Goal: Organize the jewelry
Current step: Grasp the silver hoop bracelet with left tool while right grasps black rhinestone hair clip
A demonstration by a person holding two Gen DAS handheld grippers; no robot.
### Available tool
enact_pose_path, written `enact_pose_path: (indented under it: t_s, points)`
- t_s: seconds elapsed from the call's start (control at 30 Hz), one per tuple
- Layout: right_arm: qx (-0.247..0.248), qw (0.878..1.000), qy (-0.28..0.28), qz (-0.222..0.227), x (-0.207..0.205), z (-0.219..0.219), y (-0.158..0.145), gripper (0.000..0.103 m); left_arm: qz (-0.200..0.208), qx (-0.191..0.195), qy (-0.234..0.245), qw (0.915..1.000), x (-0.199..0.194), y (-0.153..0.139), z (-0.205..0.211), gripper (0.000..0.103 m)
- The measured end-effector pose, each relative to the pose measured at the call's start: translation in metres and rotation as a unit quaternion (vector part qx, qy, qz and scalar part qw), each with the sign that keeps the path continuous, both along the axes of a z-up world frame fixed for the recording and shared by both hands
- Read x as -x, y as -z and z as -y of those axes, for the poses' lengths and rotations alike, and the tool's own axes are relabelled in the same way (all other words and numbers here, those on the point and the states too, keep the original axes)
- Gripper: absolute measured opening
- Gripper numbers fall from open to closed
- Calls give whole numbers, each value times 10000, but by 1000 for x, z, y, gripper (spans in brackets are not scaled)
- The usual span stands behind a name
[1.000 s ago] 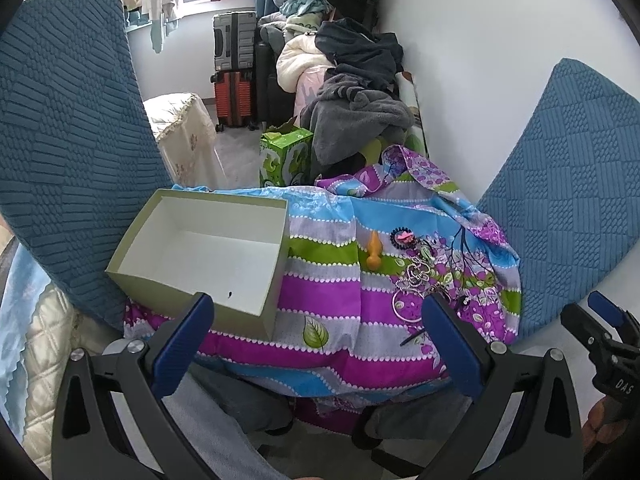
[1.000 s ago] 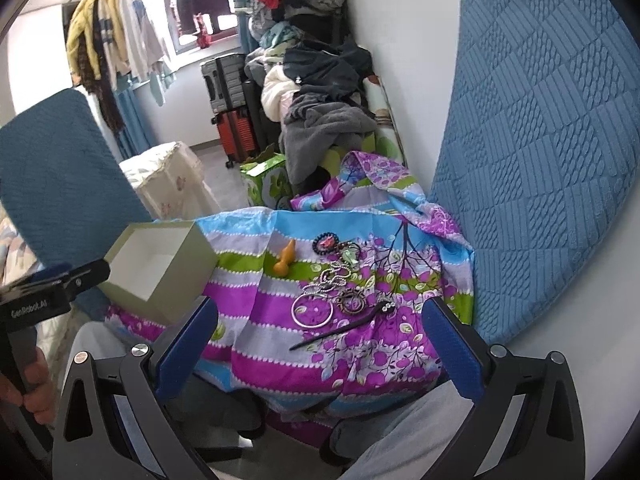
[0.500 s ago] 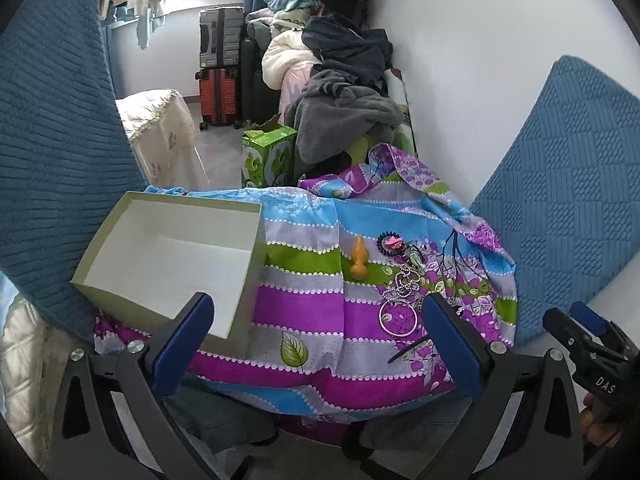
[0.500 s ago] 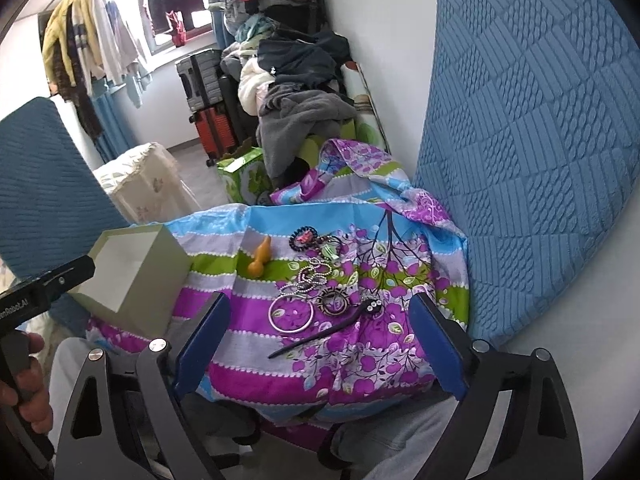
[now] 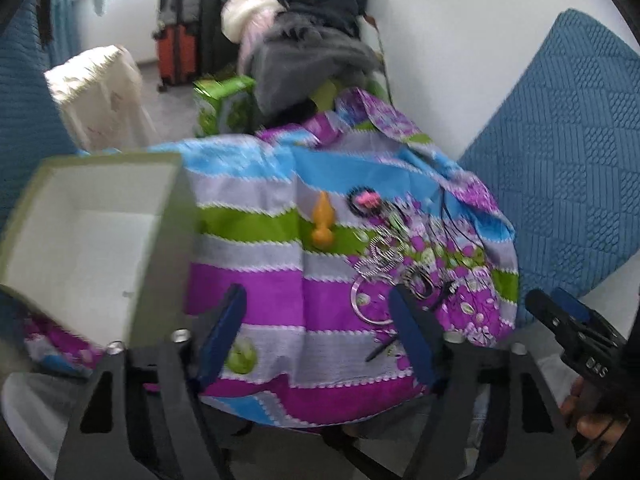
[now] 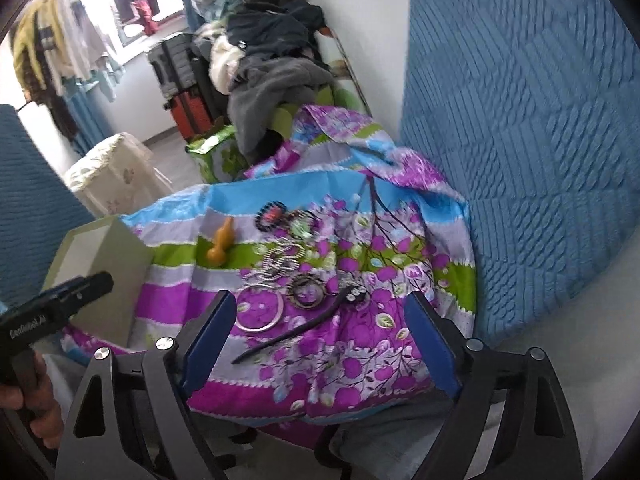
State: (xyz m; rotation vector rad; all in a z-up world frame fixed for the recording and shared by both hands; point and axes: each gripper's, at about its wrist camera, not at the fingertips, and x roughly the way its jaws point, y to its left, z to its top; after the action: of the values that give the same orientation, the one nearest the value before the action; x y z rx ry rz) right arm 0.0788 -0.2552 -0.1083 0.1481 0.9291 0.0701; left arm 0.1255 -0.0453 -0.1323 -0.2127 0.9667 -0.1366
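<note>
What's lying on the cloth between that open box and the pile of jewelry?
Only an orange trinket, with striped cloth on either side, between the box and the jewelry. Both views show it.

One box (image 5: 92, 240), one orange piece (image 5: 322, 222), two bangles (image 6: 259, 312) (others tangled).

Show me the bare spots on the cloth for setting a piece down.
Bare cloth lies between the box and orange piece, and along the near edge below the silver bangle. The jewelry cluster right of it is crowded.
</note>
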Motion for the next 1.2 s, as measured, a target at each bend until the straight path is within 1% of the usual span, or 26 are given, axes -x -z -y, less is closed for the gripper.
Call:
enact_pose_path:
  t_s: [0.1, 0.13, 0.17, 0.23, 0.27, 0.3, 0.37, 0.4, 0.47, 0.5, 0.53, 0.7, 0.73, 0.77, 0.97, 1.03, 1.13, 1.2]
  points:
    - [-34, 9997, 140, -192, -12, 5, 19, 85, -183, 157, 179, 9995, -13, 21, 9, 61]
    - [-73, 9995, 140, -287, -16, 6, 27, 85, -247, 232, 235, 9991, -17, 28, 12, 56]
    - [-102, 9992, 130, -352, -20, 7, 33, 85, -310, 307, 293, 9986, -22, 35, 15, 54]
    - [-116, 9986, 142, -496, -26, 7, 47, 80, -429, 438, 399, 9973, -29, 49, 20, 43]
    - [-133, 9981, 156, -585, -29, 7, 53, 73, -466, 484, 444, 9968, -33, 55, 23, 41]
    - [-169, 9974, 169, -686, -32, 7, 60, 63, -507, 517, 483, 9962, -36, 61, 25, 39]
    - [-248, 9952, 243, -913, -40, 10, 75, 54, -565, 560, 560, 9953, -40, 69, 30, 34]
    - [-285, 9943, 271, -991, -43, 11, 81, 51, -620, 590, 607, 9945, -45, 77, 32, 33]
    - [-317, 9929, 295, -1107, -48, 12, 90, 49, -715, 638, 668, 9932, -51, 88, 37, 31]
    - [-317, 9925, 294, -1146, -51, 12, 94, 46, -765, 652, 699, 9925, -53, 92, 39, 30]
    - [-311, 9921, 286, -1178, -54, 12, 98, 45, -798, 673, 729, 9919, -55, 96, 41, 28]
    - [-324, 9911, 140, -1281, -69, 7, 113, 41, -865, 614, 842, 9908, -67, 108, 44, 26]
    - [-344, 9908, 127, -1304, -72, 6, 115, 41, -844, 588, 868, 9909, -68, 108, 45, 22]
    - [-353, 9907, 120, -1307, -74, 5, 117, 41, -818, 503, 894, 9914, -69, 108, 47, 21]
    - [-271, 9895, 35, -1420, -85, 0, 132, 34, -817, 211, 1054, 9908, -75, 114, 53, 21]
    - [-162, 9904, -25, -1371, -85, -1, 132, 31, -791, 120, 1119, 9905, -75, 115, 56, 21]
    - [-184, 9903, -50, -1373, -87, 0, 132, 20, -752, -7, 1192, 9900, -76, 115, 61, 21]
    - [-227, 9900, -143, -1384, -87, -1, 131, 8, -696, -98, 1267, 9894, -78, 115, 65, 21]
